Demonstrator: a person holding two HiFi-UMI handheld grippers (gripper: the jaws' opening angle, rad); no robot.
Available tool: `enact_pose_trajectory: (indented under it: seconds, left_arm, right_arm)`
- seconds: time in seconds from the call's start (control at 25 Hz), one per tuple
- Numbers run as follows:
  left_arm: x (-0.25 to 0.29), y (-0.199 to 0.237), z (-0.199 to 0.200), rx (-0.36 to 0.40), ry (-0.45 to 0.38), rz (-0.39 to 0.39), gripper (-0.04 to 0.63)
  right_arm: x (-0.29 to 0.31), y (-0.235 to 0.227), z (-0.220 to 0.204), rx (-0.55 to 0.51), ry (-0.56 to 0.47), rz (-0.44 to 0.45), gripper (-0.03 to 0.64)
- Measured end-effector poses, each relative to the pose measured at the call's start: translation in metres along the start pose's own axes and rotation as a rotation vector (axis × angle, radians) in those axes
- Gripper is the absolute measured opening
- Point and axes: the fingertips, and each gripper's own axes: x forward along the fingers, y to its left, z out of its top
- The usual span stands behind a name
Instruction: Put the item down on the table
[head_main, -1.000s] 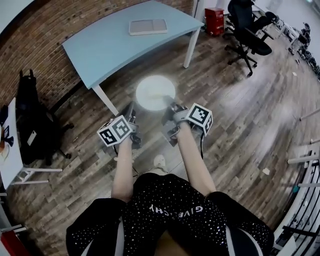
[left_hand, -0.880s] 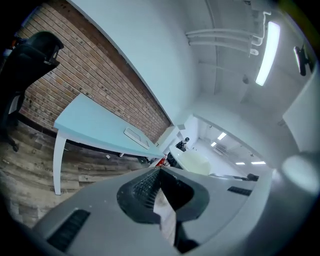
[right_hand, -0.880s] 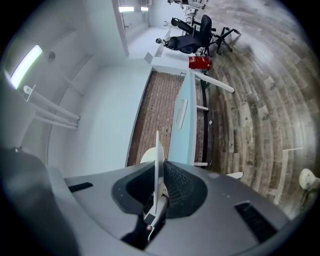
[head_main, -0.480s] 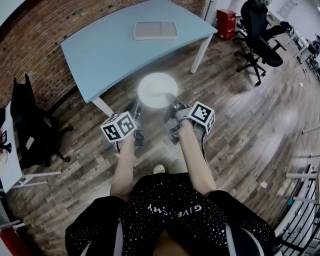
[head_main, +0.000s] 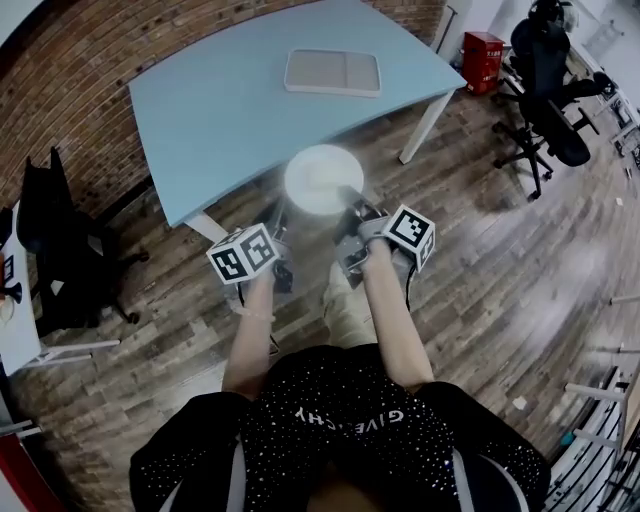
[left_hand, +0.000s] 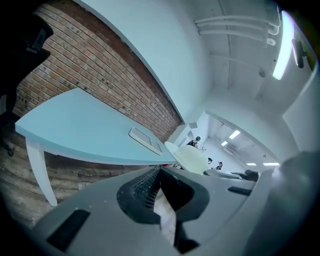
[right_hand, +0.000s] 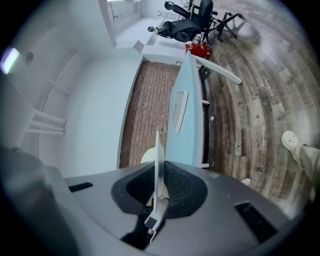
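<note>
A round white plate (head_main: 323, 178) hangs in the air just in front of the near edge of the light blue table (head_main: 220, 105). Both grippers hold it by its rim. My left gripper (head_main: 279, 214) is shut on the plate's left edge, and the plate (left_hand: 188, 156) sticks out past its jaws. My right gripper (head_main: 349, 207) is shut on the right edge, where the plate (right_hand: 157, 160) shows edge-on between the jaws. The table (left_hand: 75, 130) lies ahead, a little below the plate.
A flat grey tray (head_main: 332, 72) lies at the far side of the table. A black office chair (head_main: 548, 95) and a red box (head_main: 482, 50) stand at the back right. A black chair (head_main: 55, 250) and a white table (head_main: 15, 335) are at the left. The floor is wood.
The person has walked toward the blue table with the plate held in both grippers. The plate now sits at the table's near edge.
</note>
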Motion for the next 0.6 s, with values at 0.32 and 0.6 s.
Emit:
enact_pose_trajectory:
  seconds: [0.32,0.6]
  left_arm:
    - [0.127,0.022,0.068,-0.022,-0.021,0.036,0.012]
    - [0.235,0.023,0.112,-0.037,-0.04,0.034,0.012]
  right_arm:
    - [0.113,0.004,0.097,0.009,0.034,-0.012,0.035]
    - [0.197,0.005,0.177,-0.002,0.072,-0.009,0.035]
